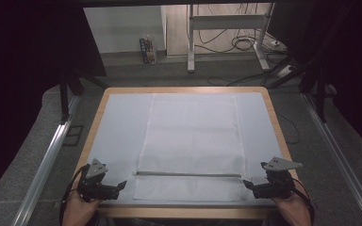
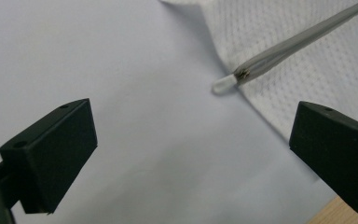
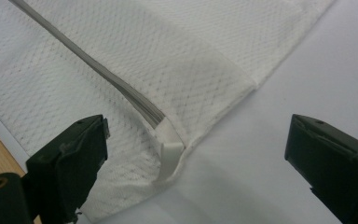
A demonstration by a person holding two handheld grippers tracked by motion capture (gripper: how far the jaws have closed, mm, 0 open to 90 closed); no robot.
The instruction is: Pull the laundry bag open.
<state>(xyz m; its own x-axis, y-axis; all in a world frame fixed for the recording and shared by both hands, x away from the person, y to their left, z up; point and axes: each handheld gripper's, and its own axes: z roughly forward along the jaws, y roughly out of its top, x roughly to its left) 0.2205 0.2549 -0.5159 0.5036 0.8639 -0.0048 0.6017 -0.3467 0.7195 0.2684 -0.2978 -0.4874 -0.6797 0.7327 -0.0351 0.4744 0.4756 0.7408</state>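
Your left claw [image 1: 121, 184] sits released at the near-left corner of the tabletop [image 1: 94, 125], jaws wide with nothing between them, just beside the left end of the grey zipper [image 2: 279, 52] on the white mesh bag [image 1: 191, 141]. The bag lies flat across the middle of the white sheet, and whether anything's inside is hard to make out through the mesh. Over on the right, your right claw [image 1: 248, 184] is released too, straddling the zipper's white end tab [image 3: 169, 151], apart from it.
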